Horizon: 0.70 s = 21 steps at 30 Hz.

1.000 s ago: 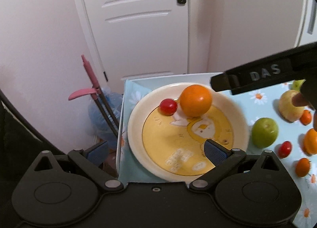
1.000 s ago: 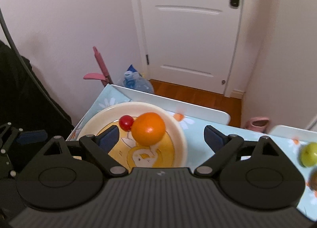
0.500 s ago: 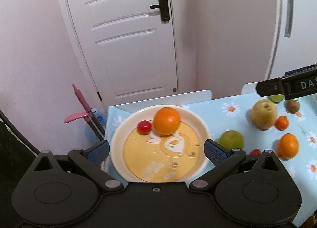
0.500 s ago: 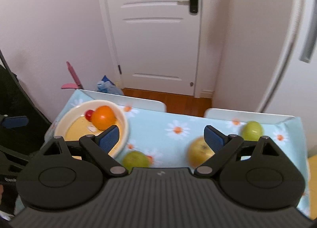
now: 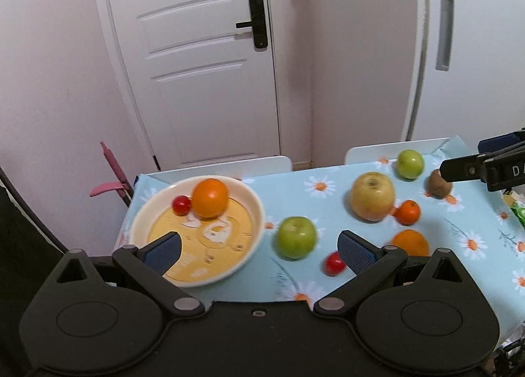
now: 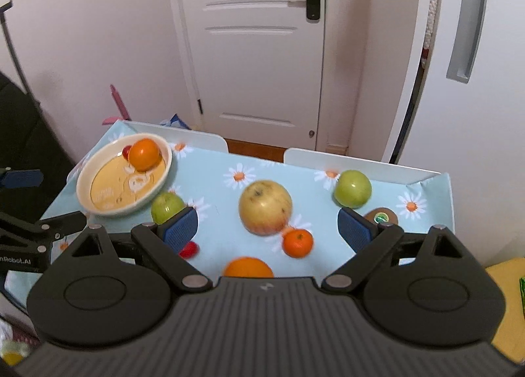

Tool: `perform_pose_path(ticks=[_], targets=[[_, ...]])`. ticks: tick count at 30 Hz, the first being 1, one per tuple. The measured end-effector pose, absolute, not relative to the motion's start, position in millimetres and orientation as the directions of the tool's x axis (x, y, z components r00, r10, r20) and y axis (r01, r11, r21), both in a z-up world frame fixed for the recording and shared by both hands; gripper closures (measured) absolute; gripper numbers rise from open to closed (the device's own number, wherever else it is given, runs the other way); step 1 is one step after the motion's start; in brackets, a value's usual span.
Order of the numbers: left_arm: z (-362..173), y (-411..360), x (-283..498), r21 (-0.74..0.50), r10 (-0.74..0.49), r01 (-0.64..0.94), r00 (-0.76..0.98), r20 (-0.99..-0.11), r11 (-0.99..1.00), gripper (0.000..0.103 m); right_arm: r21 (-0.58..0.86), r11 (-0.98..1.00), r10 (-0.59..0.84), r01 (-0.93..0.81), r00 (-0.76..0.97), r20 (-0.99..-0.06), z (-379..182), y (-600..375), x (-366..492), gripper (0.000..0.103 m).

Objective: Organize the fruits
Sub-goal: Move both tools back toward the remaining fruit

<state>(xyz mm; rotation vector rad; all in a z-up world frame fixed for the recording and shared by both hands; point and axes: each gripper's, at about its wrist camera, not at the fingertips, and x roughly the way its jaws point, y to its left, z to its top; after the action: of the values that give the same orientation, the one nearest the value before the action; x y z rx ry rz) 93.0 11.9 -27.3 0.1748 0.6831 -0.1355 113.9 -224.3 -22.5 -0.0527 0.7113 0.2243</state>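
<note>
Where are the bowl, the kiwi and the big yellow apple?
bowl (image 5: pixel 256 209): left wrist view, bare right rim.
kiwi (image 5: pixel 438 184): left wrist view, middle of its brown skin.
big yellow apple (image 6: pixel 265 206): right wrist view, middle of its front face.

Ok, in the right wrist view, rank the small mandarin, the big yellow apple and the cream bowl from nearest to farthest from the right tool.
1. Small orange mandarin: between the open right tool's fingers, slightly right of centre.
2. Big yellow apple: just behind the mandarin, central.
3. Cream round bowl: far left corner of the table, holding an orange and a cherry tomato.
</note>
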Motion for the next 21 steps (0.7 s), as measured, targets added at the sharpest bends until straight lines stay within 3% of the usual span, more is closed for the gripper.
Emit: perform_pose_path(ticks=[8, 21], targets=[[-55, -31, 78, 0.139, -0.097, 0.238, 0.763, -0.639, 0.961, 0.002, 0.015, 0.922, 0.299, -0.387, 0.687, -0.662, -52, -252, 115, 0.0], [-139, -79, 88, 0.155, -0.136, 0.347, 0.683, -0.718, 0.925, 0.031, -0.004, 0.836, 0.391, -0.549, 0.6, -0.698, -116, -252, 122, 0.001]])
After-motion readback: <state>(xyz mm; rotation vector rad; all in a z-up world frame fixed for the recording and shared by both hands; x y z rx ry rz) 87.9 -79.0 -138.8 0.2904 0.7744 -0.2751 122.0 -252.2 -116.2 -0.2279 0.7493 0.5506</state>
